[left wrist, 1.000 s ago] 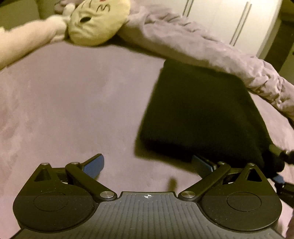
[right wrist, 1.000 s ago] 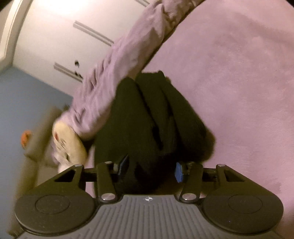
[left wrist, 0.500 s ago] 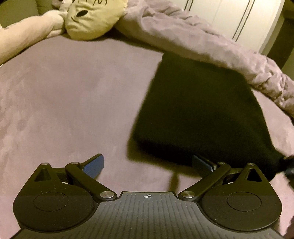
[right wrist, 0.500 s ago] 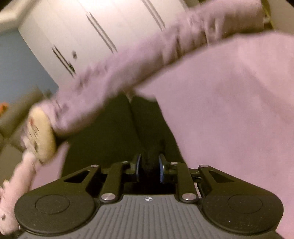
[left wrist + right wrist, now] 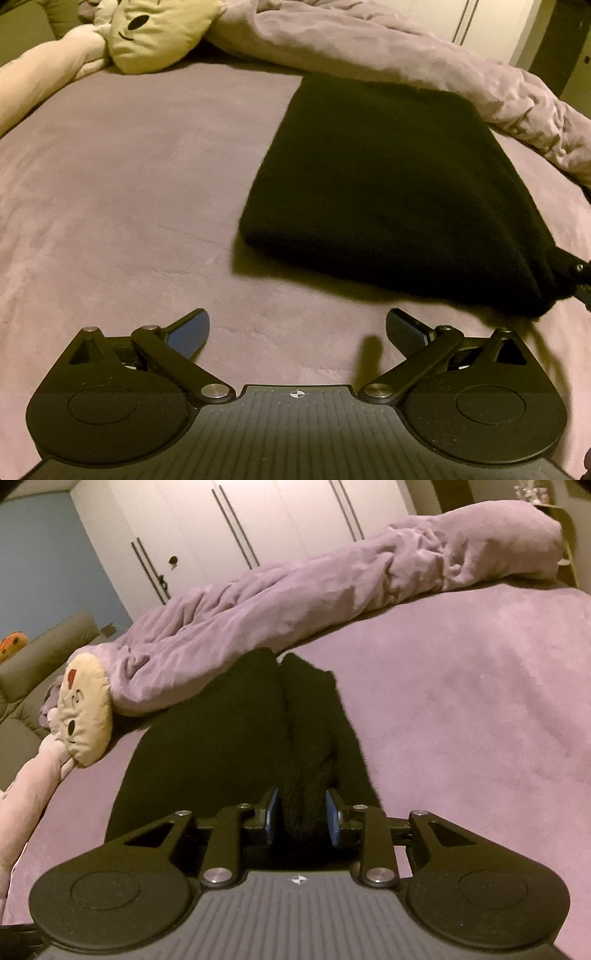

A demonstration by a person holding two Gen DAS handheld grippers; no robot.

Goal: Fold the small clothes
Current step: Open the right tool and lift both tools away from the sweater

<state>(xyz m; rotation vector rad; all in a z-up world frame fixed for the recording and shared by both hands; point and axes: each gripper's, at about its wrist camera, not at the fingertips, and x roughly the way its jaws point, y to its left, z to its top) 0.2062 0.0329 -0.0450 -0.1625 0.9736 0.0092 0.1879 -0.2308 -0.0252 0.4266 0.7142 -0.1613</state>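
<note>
Change since a second ago: the right gripper [image 5: 301, 818] has closed from a wide stance onto a bunched corner of the garment; the garment's near edge sits farther from the left gripper [image 5: 297, 330] than before.

Item 1, one black knitted garment [image 5: 384, 188], folded into a flat, roughly rectangular pad. It lies on the bed's right half as seen from the left wrist view, its far edge against the rolled duvet. From the right wrist view a lengthwise crease divides it into two lobes [image 5: 236, 731].

Item 2, two hand-held black two-finger grippers with blue pads. Right one: fingers [image 5: 271, 814] pressed against both sides of a thick fold of the black garment, gripping it at the near corner; that corner is drawn to a point at the right edge of the left wrist view. Left one: fingers [image 5: 190, 330] spread wide, nothing between them, hovering over bare bedspread just short of the garment's near edge, not touching it.

Item 3, one mauve plush bedspread [image 5: 122, 192], covering the mattress.

Item 4, one mauve crumpled duvet [image 5: 295, 590], rolled into a long ridge across the far side.

Item 5, one cream round-faced soft toy [image 5: 159, 33] with a pale pink limb, at the duvet's end, well apart from the garment.

Item 6, one white wardrobe [image 5: 240, 528] with long bar handles, behind the bed.
</note>
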